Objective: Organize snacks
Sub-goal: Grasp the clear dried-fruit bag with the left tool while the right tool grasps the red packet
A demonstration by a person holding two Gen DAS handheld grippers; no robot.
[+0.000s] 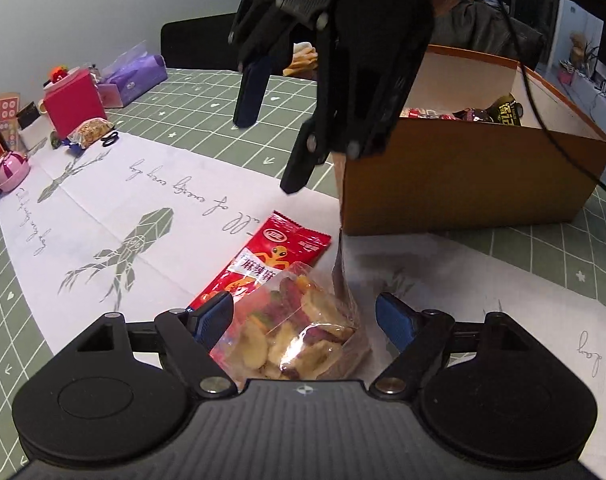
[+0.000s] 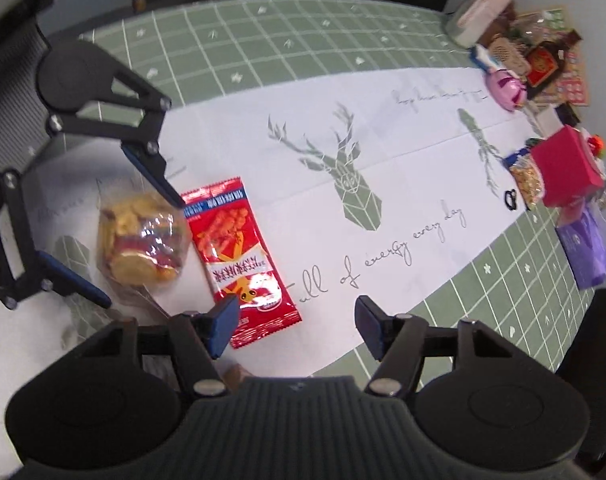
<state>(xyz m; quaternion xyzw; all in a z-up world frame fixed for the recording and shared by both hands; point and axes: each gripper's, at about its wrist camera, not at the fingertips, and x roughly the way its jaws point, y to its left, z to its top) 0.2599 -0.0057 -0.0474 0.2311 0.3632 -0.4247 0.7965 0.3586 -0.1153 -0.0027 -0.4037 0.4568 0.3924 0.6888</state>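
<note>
The left tongs (image 1: pixel 303 320) are standing released, straddling a clear crinkly bag of round crackers (image 1: pixel 299 336) lying on the worktop (image 2: pixel 303 40), pads not yet pressing it, apparently lining up for a grasp. The right tongs (image 2: pixel 297 324) are hovering released and empty above a glossy red snack packet (image 2: pixel 239 256), which is lying flat just beside the bag on the white deer-print runner (image 2: pixel 383 120). An orange cardboard box (image 1: pixel 463 184), already holding wrapped snacks, is waiting nearby, probably their destination.
</note>
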